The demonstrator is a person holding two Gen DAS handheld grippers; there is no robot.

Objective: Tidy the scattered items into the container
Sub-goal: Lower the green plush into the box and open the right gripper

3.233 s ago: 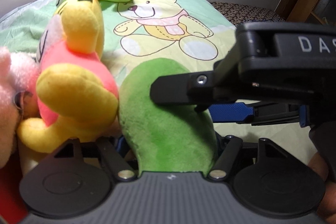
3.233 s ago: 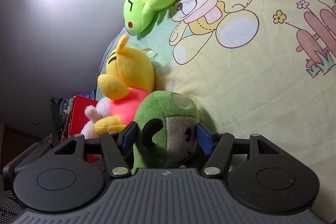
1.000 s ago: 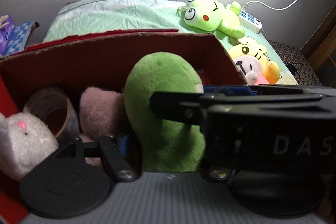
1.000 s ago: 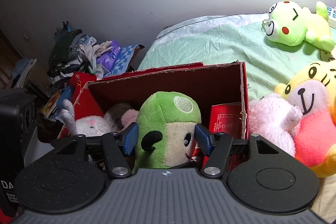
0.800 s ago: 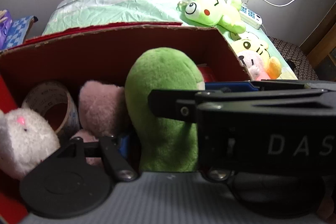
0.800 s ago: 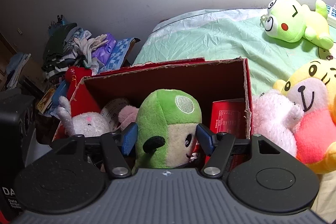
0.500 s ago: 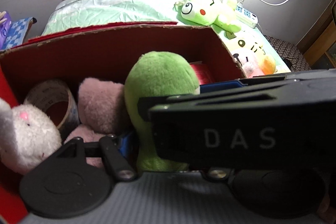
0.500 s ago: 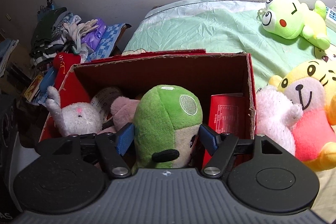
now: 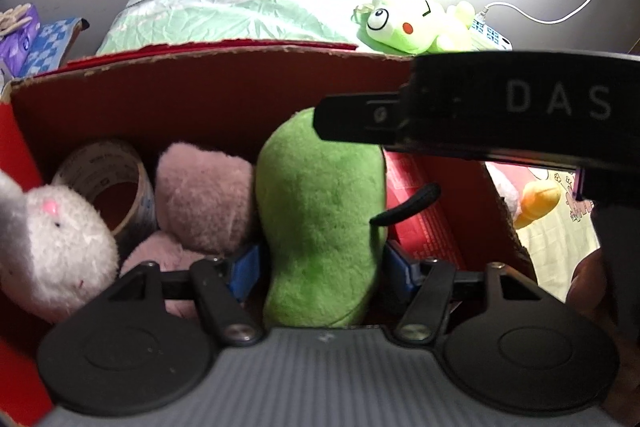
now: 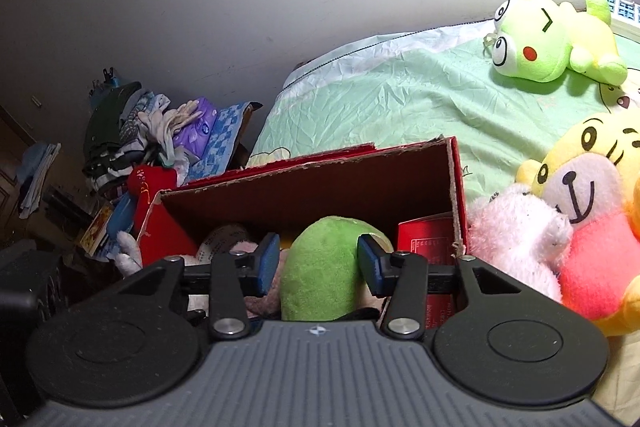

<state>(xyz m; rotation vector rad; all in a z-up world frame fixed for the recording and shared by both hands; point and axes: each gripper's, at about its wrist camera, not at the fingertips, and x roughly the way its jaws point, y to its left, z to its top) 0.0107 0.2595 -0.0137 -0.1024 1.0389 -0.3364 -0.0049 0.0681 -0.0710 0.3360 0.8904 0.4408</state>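
Observation:
A green plush toy stands inside the red cardboard box. My left gripper has its blue pads on both sides of the toy's lower body and is shut on it. My right gripper is open above the box; the toy sits lower between its spread pads, apart from them. The right gripper's body crosses the upper right of the left wrist view.
In the box lie a white bunny plush, a tape roll, a pink plush and a red packet. On the bed lie a green frog plush, a yellow-and-pink plush and a pink plush. Clutter is piled at left.
The green toy went from the bed into the box. My right gripper let go of it, opened and rose; the left gripper still holds it.

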